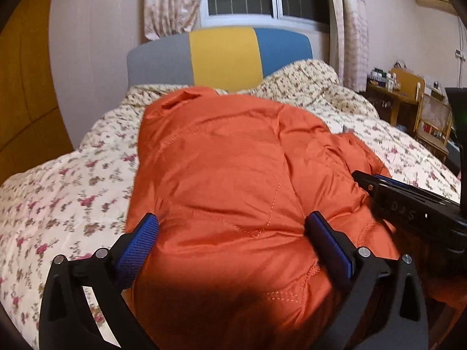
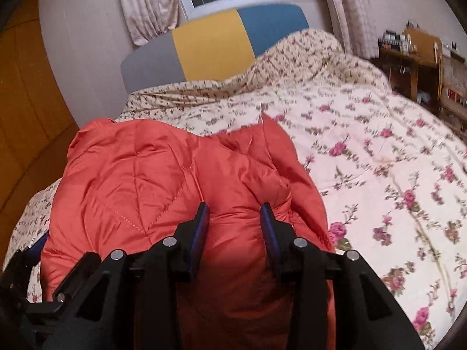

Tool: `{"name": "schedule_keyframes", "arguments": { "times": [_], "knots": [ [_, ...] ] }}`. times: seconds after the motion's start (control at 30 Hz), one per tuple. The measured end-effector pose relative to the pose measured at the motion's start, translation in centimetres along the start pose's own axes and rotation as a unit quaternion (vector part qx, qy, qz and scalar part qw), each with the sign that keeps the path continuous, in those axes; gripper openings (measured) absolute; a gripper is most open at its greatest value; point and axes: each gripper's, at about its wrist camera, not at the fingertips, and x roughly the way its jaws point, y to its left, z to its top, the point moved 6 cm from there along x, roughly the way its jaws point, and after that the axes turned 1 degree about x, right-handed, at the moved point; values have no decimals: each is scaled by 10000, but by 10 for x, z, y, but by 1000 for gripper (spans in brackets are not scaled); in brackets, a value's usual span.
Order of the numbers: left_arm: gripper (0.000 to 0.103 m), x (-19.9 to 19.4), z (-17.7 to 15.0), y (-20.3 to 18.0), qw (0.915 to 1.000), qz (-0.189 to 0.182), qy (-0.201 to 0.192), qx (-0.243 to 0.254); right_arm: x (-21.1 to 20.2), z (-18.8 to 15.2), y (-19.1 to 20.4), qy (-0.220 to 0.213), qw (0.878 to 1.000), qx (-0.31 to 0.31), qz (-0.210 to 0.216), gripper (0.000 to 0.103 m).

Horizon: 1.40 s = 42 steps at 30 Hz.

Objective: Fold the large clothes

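Note:
An orange quilted jacket (image 1: 233, 160) lies in a puffy heap on the flowered quilt (image 1: 73, 189) of a bed. My left gripper (image 1: 232, 220) hovers over the jacket's near end, jaws spread wide, with the fabric lying under and between them but not pinched. In the right wrist view the same jacket (image 2: 146, 180) fills the lower left. My right gripper (image 2: 235, 207) stands partly open astride a bulging fold at the jacket's right side. The right gripper (image 1: 379, 186) also shows from the side at the jacket's right edge.
The quilt (image 2: 379, 175) spreads bare to the right of the jacket and is bunched up near the grey, yellow and blue headboard (image 1: 224, 55). A wooden wardrobe door (image 1: 23, 87) stands at the left. A cluttered desk and shelves (image 1: 408, 96) stand at the right, under a curtained window.

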Motion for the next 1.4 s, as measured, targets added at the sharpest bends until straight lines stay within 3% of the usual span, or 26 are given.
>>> {"name": "schedule_keyframes", "arguments": {
  "times": [0.23, 0.43, 0.7, 0.9, 1.07, 1.2, 1.4],
  "knots": [
    [100, -2, 0, 1, 10000, 0, -51, 2, -13, 0, -2, -169, 9998, 23, 37, 38],
    [100, -28, -10, 1, 9998, -37, -147, -112, -46, -12, 1, -309, 9994, -64, -150, 54],
    [100, -67, -30, -5, 9985, -411, -182, -315, -86, -41, -7, -168, 9993, 325, -12, 61],
    [100, -66, -44, -21, 9994, -258, -234, 66, -81, -58, -4, -90, 9998, 101, -135, 65],
    [100, -52, -50, -26, 9991, -261, 19, 322, -69, -65, -2, -57, 9994, -79, -334, 65],
    [100, -44, -52, -28, 9986, -309, 199, 368, -65, -66, -6, -33, 9998, 37, -214, 66],
    [100, -52, -51, -25, 9986, -372, 154, 351, -70, -66, -9, -81, 9998, 148, -53, 68]
  ]
}}
